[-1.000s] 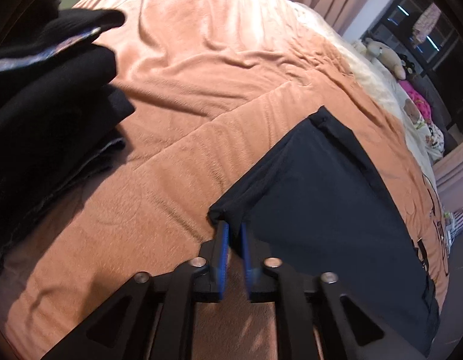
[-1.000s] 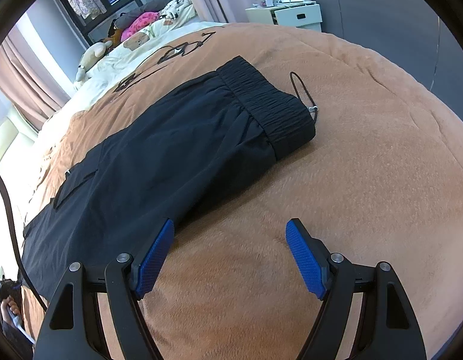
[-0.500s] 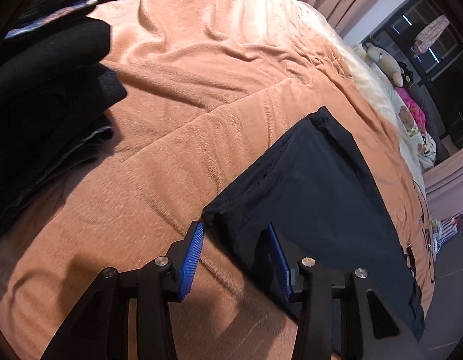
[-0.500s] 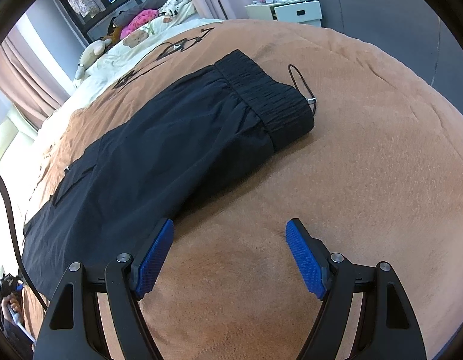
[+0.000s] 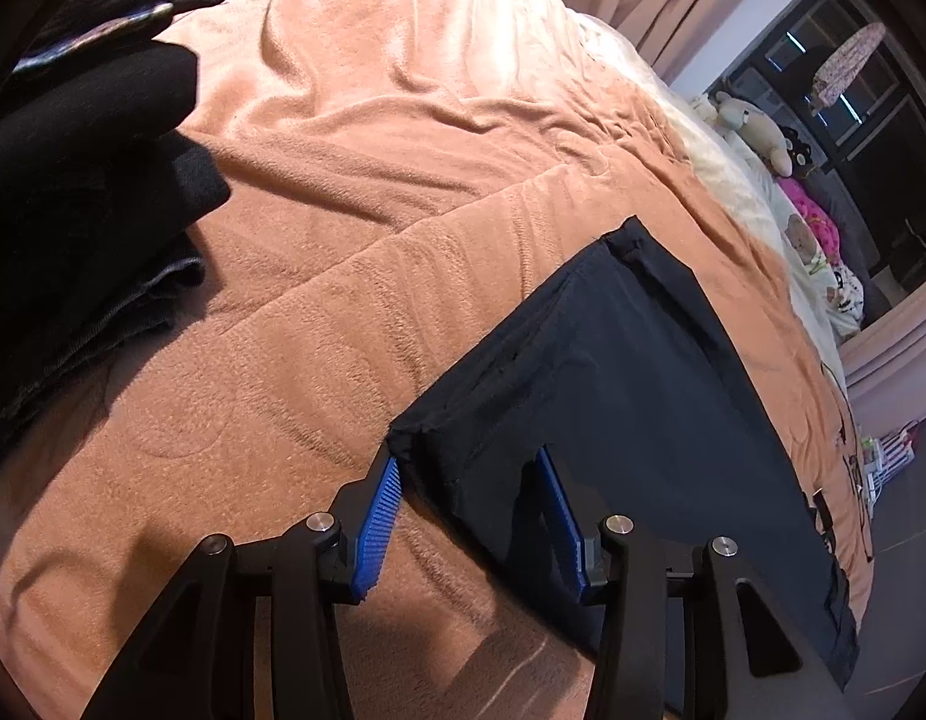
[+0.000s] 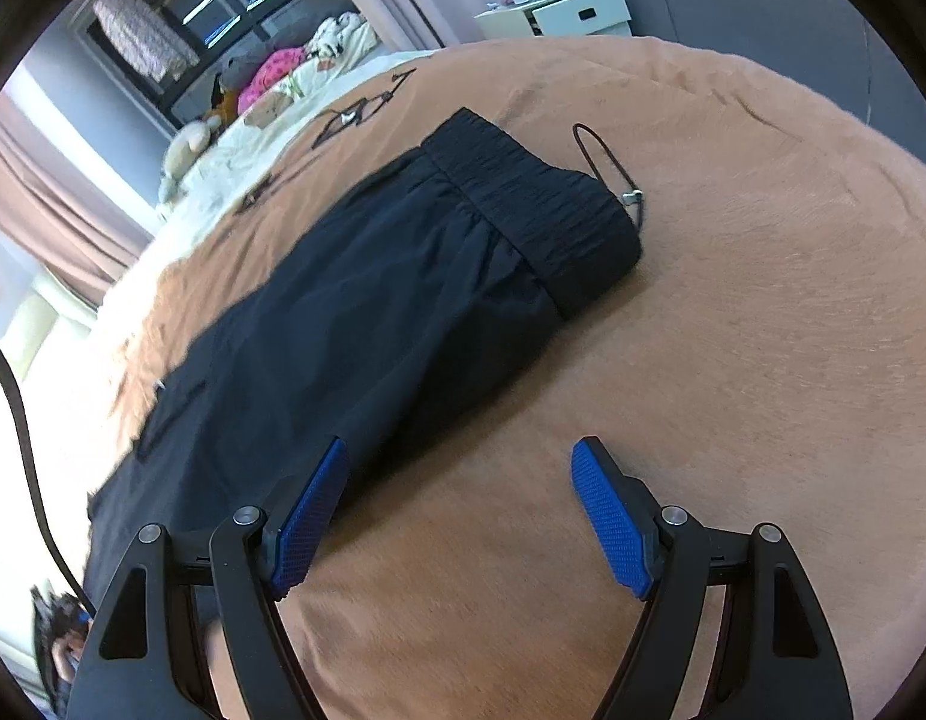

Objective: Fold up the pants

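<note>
You are working over a bed (image 5: 355, 276) covered by a soft orange-brown blanket (image 6: 733, 360), and it is carrying everything here. The black pants (image 6: 367, 324) are lying flat on it, folded lengthwise into one long strip that is running from the near side of the bed toward the far side where the cream bedding (image 6: 295, 114) is showing. In the right wrist view the elastic waistband (image 6: 535, 204) is sitting at the far right end of the strip, with a thin dark drawstring (image 6: 607, 168) trailing off it onto the blanket. In the left wrist view the hem end of the leg (image 5: 583, 372) is pointing at you, its near corner reaching down between your left tongs (image 5: 472, 510). Those tongs are standing partly apart and are closing slightly; the left blue pad (image 5: 379, 510) is sitting just beside the corner of the fabric and the other pad is lying over the cloth, but neither is pinching it. Your right tongs (image 6: 460, 516) are standing wide apart and holding nothing, with bare blanket between the pads and the left pad just beside the long near edge of the pants. A stack of dark folded clothes (image 5: 85, 192) is resting at the left edge of the bed. Stuffed toys (image 5: 757, 126) are sitting at the far end.
</note>
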Demonstrator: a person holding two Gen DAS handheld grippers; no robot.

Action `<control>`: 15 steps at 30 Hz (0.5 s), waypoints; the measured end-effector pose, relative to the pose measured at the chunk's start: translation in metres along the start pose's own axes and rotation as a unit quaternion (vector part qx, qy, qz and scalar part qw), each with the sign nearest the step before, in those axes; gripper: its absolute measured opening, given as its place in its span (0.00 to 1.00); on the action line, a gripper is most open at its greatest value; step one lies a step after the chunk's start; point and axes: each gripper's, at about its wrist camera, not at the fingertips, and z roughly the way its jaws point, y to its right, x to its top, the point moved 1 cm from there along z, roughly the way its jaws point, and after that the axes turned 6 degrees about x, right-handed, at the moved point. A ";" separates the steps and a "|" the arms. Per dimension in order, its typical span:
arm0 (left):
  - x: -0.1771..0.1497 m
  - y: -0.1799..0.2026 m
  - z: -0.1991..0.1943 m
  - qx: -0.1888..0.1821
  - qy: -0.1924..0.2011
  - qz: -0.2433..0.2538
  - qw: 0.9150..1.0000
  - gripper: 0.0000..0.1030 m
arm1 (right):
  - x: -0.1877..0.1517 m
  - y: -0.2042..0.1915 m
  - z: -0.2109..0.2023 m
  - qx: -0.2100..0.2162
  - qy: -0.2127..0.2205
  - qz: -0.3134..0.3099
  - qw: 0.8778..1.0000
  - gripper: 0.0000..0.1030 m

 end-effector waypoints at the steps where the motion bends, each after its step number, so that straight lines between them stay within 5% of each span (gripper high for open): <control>1: 0.000 0.001 0.001 0.002 0.001 0.001 1.000 0.41 | 0.001 0.001 0.002 0.007 0.001 0.007 1.000 0.74; 6: 0.000 -0.001 0.004 0.006 0.004 -0.004 1.000 0.20 | 0.008 0.011 0.014 0.025 0.013 0.043 0.999 0.74; 12: 0.001 0.001 0.000 0.008 0.006 -0.004 1.000 0.10 | 0.024 0.029 0.023 0.034 0.041 0.101 0.993 0.74; 14: 0.002 0.003 -0.002 0.013 0.008 0.001 1.000 0.09 | 0.026 0.028 0.029 0.023 0.044 0.110 0.993 0.63; 15: 0.002 0.005 -0.003 0.015 0.008 0.004 1.000 0.09 | 0.027 0.027 0.031 0.012 0.041 0.109 0.993 0.47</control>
